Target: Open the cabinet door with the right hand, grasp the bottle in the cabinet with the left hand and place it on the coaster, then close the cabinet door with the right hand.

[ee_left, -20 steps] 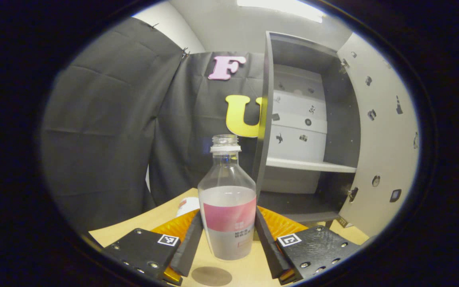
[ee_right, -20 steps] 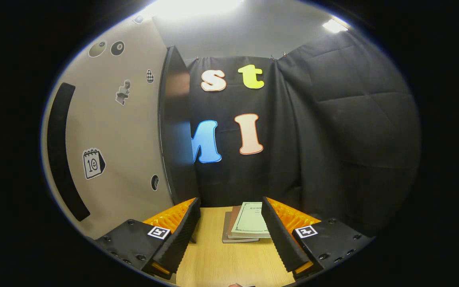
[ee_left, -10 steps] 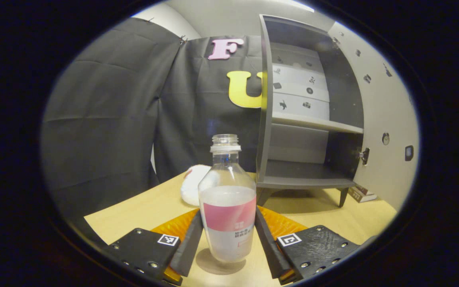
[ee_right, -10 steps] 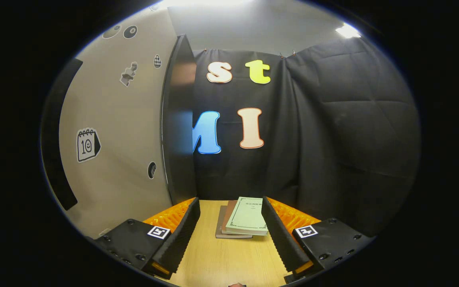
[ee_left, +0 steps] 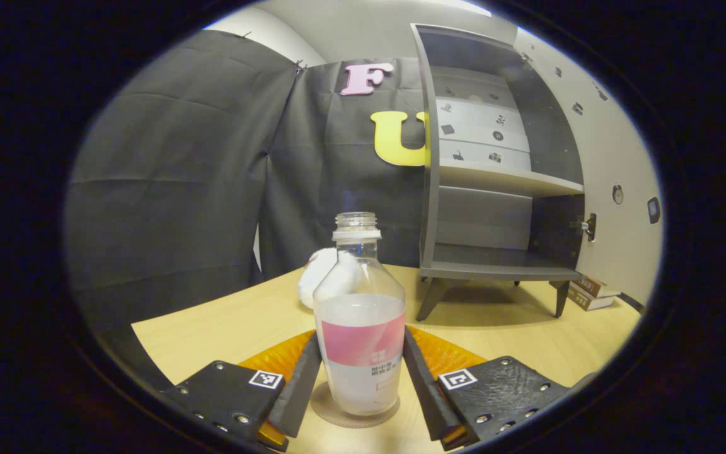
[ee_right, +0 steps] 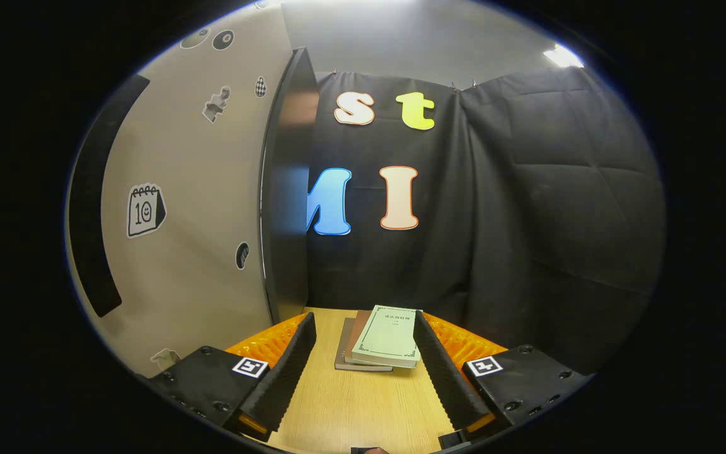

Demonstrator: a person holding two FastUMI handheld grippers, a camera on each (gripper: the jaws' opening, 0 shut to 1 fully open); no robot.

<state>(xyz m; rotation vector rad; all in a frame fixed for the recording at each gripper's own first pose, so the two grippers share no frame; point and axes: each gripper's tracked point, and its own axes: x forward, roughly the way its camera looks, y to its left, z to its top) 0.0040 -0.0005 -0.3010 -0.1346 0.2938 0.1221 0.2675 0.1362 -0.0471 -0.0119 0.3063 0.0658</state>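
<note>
In the left gripper view a clear, capless bottle [ee_left: 358, 328] with a pink label, partly filled with cloudy liquid, stands upright on a round brown coaster [ee_left: 354, 413]. My left gripper [ee_left: 359, 384] is shut on the bottle, one finger pressing each side. Behind it to the right the grey cabinet [ee_left: 495, 189] stands with bare shelves, its pale stickered door [ee_left: 615, 183] swung wide to the right. In the right gripper view my right gripper [ee_right: 363, 372] is open with nothing between its fingers, and the door's stickered face [ee_right: 193, 208] with a dark handle [ee_right: 89, 227] rises close on the left.
A white soft object [ee_left: 325, 280] lies on the wooden table [ee_left: 224, 328] behind the bottle. A stack of books [ee_right: 379, 337] lies on the table ahead of my right gripper and shows as the same stack of books [ee_left: 590, 293] by the cabinet's right leg. Black cloth walls ring the table.
My left gripper has carried the bottle down and away from the cabinet until its base rests on the coaster. My right gripper has drifted slightly, still open beside the door.
</note>
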